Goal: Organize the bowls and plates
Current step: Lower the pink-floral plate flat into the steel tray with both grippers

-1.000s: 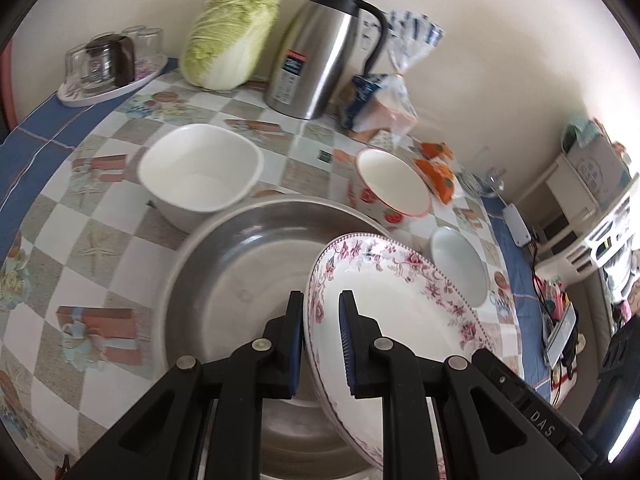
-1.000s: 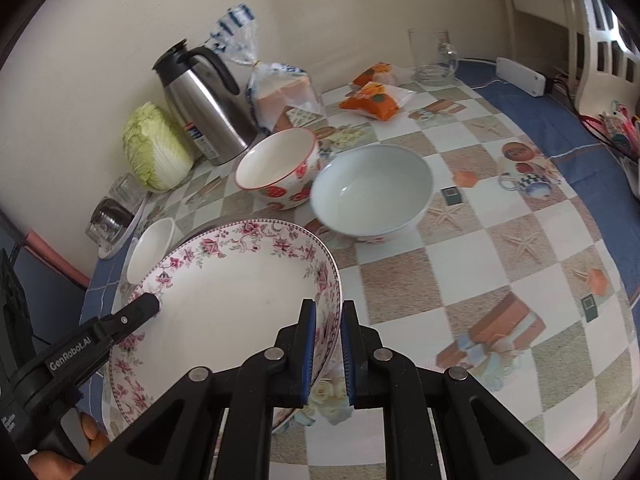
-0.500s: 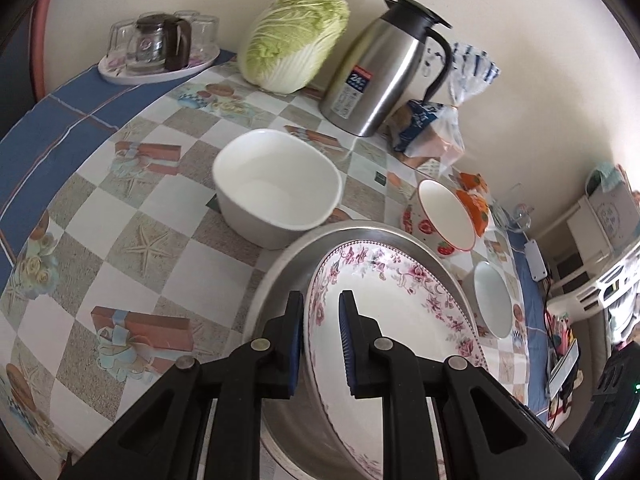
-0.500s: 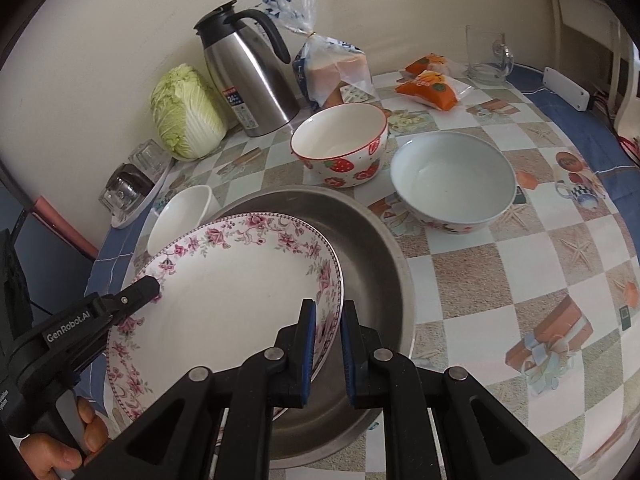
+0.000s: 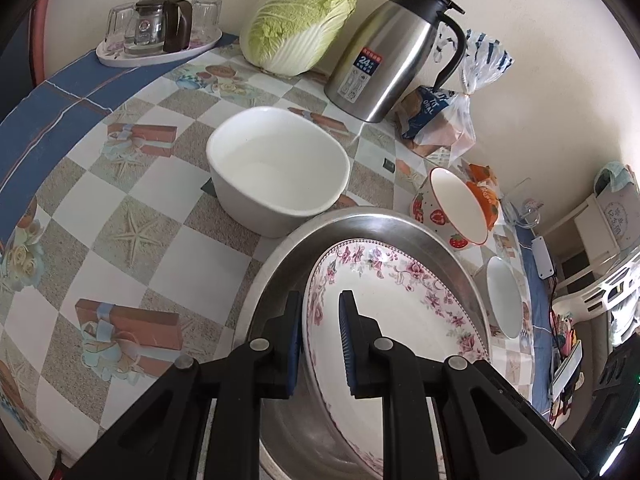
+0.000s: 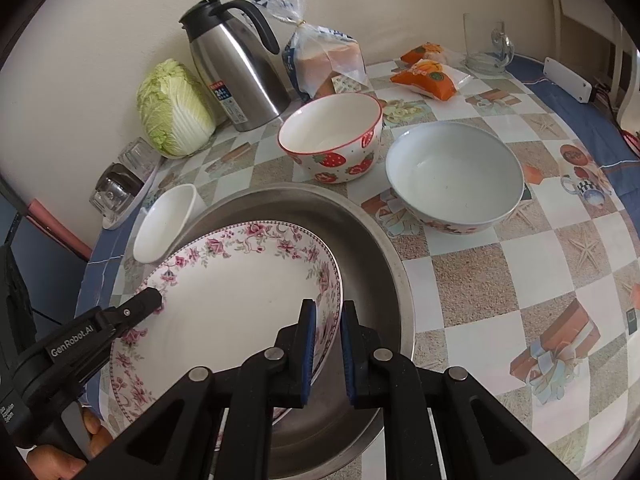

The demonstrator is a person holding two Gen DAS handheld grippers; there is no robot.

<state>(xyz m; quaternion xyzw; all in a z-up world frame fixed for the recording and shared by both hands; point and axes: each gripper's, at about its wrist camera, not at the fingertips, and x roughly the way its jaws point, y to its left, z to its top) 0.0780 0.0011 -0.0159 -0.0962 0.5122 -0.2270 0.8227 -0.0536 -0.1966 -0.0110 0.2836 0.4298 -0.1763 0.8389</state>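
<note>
Left wrist view: the left gripper [image 5: 319, 332] holds the rim of the floral plate [image 5: 400, 320], one finger on the outer side and one on the inner side, with only a narrow gap between them. The plate sits tilted inside the steel basin [image 5: 360, 224], which fills the lower middle of the view. At 11 o'clock from the basin, just beside its rim, stands the white square bowl [image 5: 276, 172]. At 2 o'clock from the basin is the strawberry bowl [image 5: 456, 208], and at 3 o'clock the pale bowl [image 5: 504, 298], seen from the side. Far at 12 o'clock a cabbage [image 5: 300, 36] and a steel jug [image 5: 384, 64] stand by the wall, with a bread bag [image 5: 444, 120] to the right of the jug. At 10 o'clock is a tray with glasses [image 5: 160, 32].

Right wrist view: the right gripper [image 6: 327, 348] grips the plate [image 6: 224, 304] at the opposite rim, its fingers narrow around the edge. The left gripper [image 6: 150, 300] touches the plate at 9 o'clock. The plate lies in the left half of the basin [image 6: 372, 240]. At 12 o'clock from the basin is the strawberry bowl [image 6: 332, 136], at 2 o'clock the pale bowl [image 6: 454, 174], both upright on the tablecloth [image 6: 520, 280]. The white bowl [image 6: 164, 220] is at 10 o'clock, touching the basin rim or just beside it; I cannot tell which. Orange packets [image 6: 428, 72] and a glass mug [image 6: 486, 44] are far at 1 o'clock.
</note>
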